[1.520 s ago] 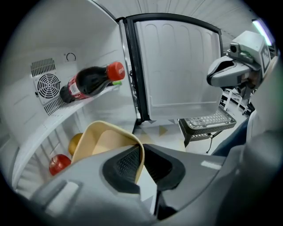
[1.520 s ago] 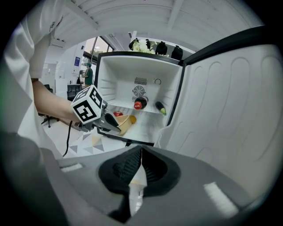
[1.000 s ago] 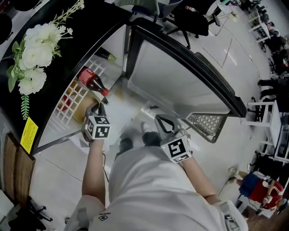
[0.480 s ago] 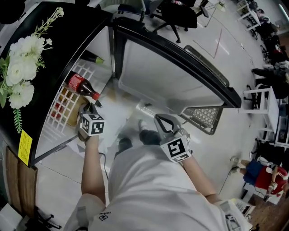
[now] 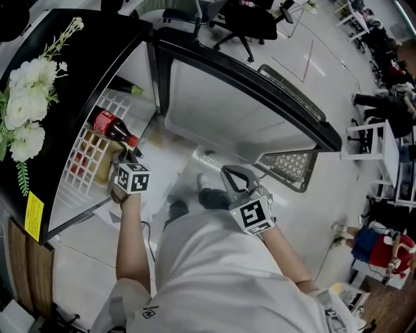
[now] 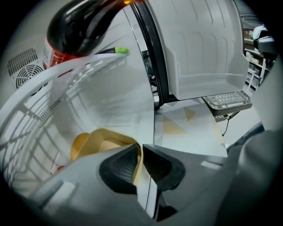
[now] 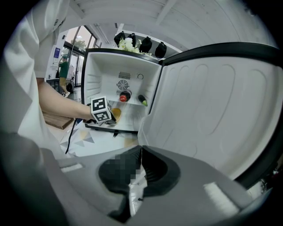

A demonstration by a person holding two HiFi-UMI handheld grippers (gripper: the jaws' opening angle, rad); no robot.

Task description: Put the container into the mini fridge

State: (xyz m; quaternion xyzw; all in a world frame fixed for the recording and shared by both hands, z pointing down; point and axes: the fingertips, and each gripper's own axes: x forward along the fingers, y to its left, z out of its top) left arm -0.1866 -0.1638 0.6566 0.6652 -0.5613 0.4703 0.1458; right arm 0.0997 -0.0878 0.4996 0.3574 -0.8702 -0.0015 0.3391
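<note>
The mini fridge [image 5: 84, 149] stands open on the floor, its door [image 5: 247, 110] swung out to the right. My left gripper [image 5: 125, 159] reaches into the lower compartment and is shut on the rim of a yellow container [image 5: 104, 168]. In the left gripper view the pads [image 6: 121, 165] pinch the container's [image 6: 99, 141] thin wall just under the white wire shelf [image 6: 53, 84]. My right gripper [image 5: 235, 179] hangs in front of the door with its jaws together and nothing in them. From the right gripper view, the left gripper's marker cube [image 7: 101, 110] and the container [image 7: 116, 113] sit at the fridge mouth.
A cola bottle [image 5: 110, 125] and a green-capped bottle [image 5: 127, 86] lie on the wire shelf above the container. White flowers [image 5: 26, 110] rest on the fridge's black top. A mesh panel [image 5: 289, 170] hangs at the door's lower end. Office chairs [image 5: 247, 19] stand behind.
My left gripper, still holding the container, has edged a little deeper under the shelf toward the cola bottle. The right gripper has stayed where it was.
</note>
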